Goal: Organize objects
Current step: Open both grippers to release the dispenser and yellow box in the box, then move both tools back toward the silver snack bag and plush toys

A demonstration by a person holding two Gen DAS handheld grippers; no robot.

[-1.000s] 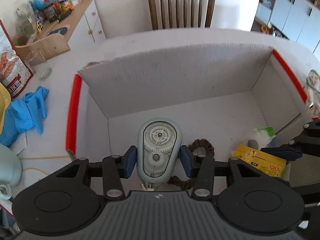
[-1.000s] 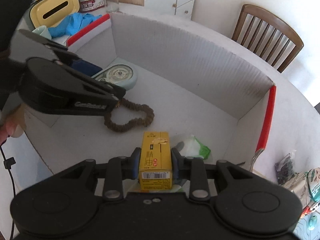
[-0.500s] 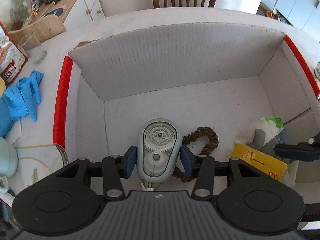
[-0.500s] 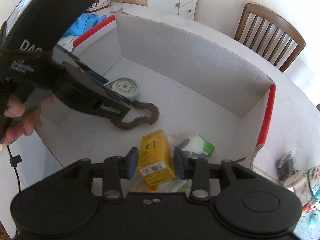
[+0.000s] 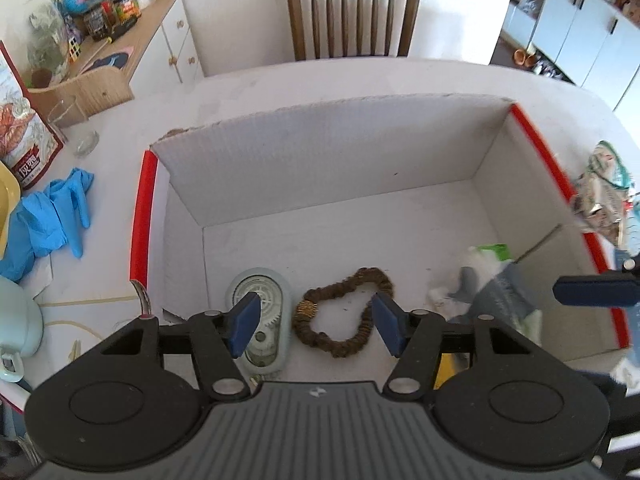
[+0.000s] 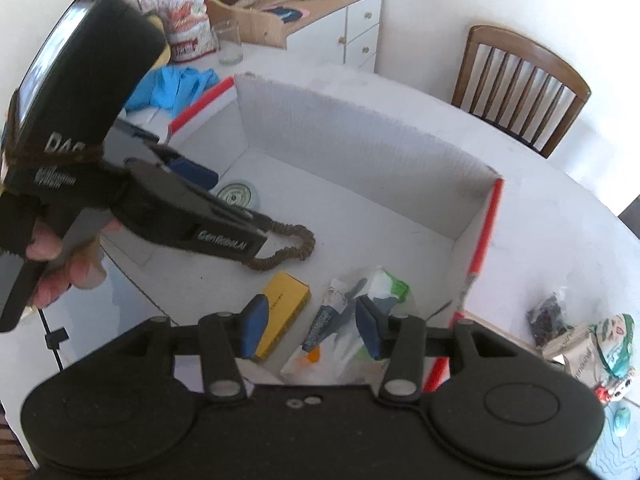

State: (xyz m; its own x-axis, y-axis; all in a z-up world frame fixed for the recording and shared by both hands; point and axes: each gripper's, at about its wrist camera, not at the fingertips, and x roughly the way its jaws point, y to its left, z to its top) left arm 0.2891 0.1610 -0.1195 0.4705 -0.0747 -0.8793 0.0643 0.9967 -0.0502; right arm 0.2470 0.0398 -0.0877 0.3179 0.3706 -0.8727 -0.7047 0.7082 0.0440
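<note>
A white cardboard box (image 5: 332,160) with red edge strips stands on the table. Inside lie a pale blue gear-faced device (image 5: 272,312), a brown scrunchie (image 5: 344,316), a yellow carton (image 6: 286,300) and a white-green plastic packet (image 6: 360,296). My left gripper (image 5: 316,326) is open and empty above the scrunchie, with the device under its left finger. My right gripper (image 6: 310,326) is open and empty above the carton and packet. The box also shows in the right wrist view (image 6: 360,148).
Blue gloves (image 5: 48,216), a printed bag (image 5: 20,136) and a glass (image 5: 76,128) lie left of the box. Small packets (image 6: 592,340) lie on the table to its right. A wooden chair (image 5: 352,12) stands behind the table.
Both grippers have opened and lifted back. The left let go of the gear-faced device and the right let go of the yellow carton; both now lie on the box floor.
</note>
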